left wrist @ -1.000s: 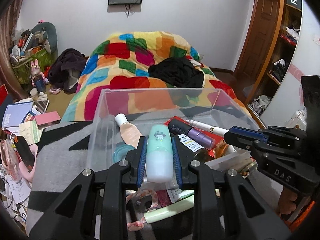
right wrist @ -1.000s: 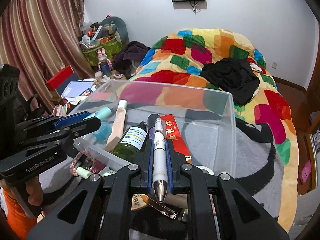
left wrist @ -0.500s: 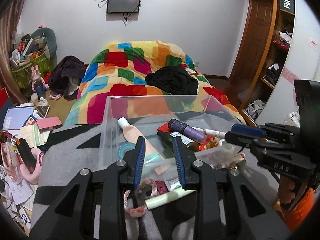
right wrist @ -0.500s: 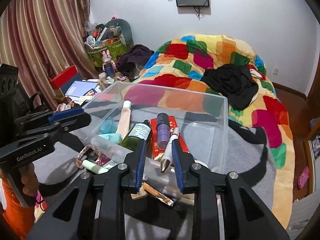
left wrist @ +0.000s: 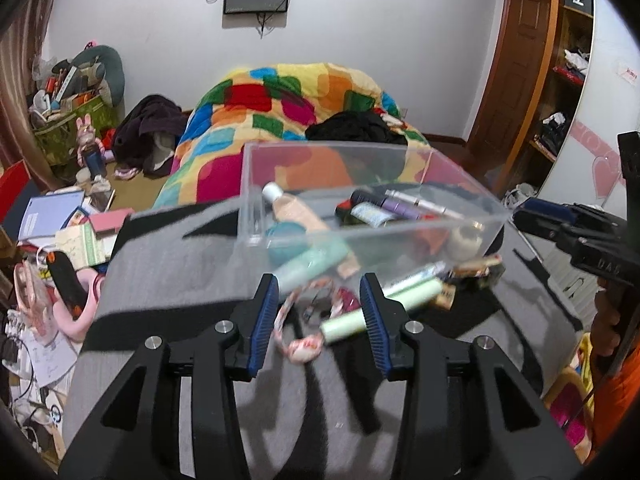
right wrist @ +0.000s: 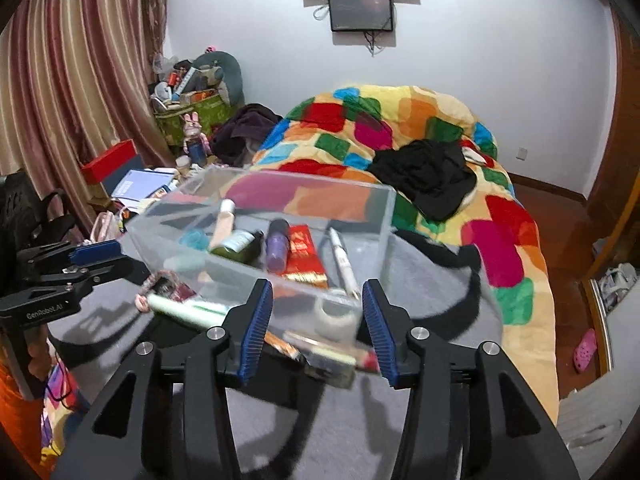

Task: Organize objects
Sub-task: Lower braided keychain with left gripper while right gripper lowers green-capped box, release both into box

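Note:
A clear plastic box [left wrist: 476, 196] [right wrist: 384, 208] stands on a grey and black blanket and holds several toiletries: a mint bottle [left wrist: 310, 266], a peach tube [left wrist: 300, 216], a purple bottle [right wrist: 277, 245], a white pen [right wrist: 343, 262] and a red packet [right wrist: 304, 256]. My left gripper [left wrist: 318, 320] is open and empty, just short of the box's near side. My right gripper [right wrist: 318, 324] is open and empty on the box's other side. Loose on the blanket lie a pale green tube [left wrist: 380, 314], a pink hair tie [left wrist: 298, 344] and a tape roll [right wrist: 334, 314].
A bed with a patchwork quilt [right wrist: 420, 128] and black clothes [right wrist: 424, 176] lies behind the box. Clutter of books and boxes [left wrist: 60, 220] covers the floor at the left. A wooden shelf unit [left wrist: 560, 80] stands at the right.
Both grippers have opened: the left dropped the mint bottle and the right dropped the white pen into the box. Both have since pulled back from the box and opened wider.

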Available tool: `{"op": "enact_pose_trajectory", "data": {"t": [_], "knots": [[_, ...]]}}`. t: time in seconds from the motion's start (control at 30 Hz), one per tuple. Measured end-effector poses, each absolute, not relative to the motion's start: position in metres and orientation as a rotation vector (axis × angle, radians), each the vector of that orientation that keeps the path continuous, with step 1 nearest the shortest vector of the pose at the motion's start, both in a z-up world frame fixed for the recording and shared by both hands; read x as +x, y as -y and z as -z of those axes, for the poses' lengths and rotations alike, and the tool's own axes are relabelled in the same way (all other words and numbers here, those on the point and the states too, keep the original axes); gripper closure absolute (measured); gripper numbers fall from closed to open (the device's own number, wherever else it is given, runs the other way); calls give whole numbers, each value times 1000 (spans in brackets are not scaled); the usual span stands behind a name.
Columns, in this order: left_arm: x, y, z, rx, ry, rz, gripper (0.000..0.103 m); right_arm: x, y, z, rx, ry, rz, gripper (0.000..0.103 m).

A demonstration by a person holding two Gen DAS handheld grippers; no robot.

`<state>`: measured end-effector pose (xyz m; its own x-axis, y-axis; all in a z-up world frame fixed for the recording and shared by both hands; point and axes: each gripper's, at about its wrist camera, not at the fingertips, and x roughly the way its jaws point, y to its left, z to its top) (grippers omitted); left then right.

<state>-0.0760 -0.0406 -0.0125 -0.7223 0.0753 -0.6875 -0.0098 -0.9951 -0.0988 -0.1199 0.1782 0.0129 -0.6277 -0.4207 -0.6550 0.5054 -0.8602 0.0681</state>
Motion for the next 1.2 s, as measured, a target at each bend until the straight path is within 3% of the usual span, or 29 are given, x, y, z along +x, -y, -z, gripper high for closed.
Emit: {"op": "enact_pose_trajectory", "data": {"t": [0.43,0.53,0.67,0.87,0.9,1.0,1.2], "knots": [[-63,54,63,-1336,158,-2819,59,-120,-192,31,1115,-158,2434,58],[-70,51,62,-1331,160,-2813,59,-119,-189,32,1122,-159,2427,51],[-79,45,65,-1330,154,-2819,59,-119,-183,38,1142,-170,2425,51],[-77,43,66,-1299,143,-2845,77,-122,-178,47,1169,-164,2417,51],[-76,44,66,-1294,154,-2845,78,-122,-177,49,1173,-165,2416,52],[-73,46,64,-1285,170,-2848,80,-123,-178,53,1185,-167,2409,69],[-62,48,54,-1235,199,-2882,81,-122,-182,52,1174,-148,2424,70]]}}
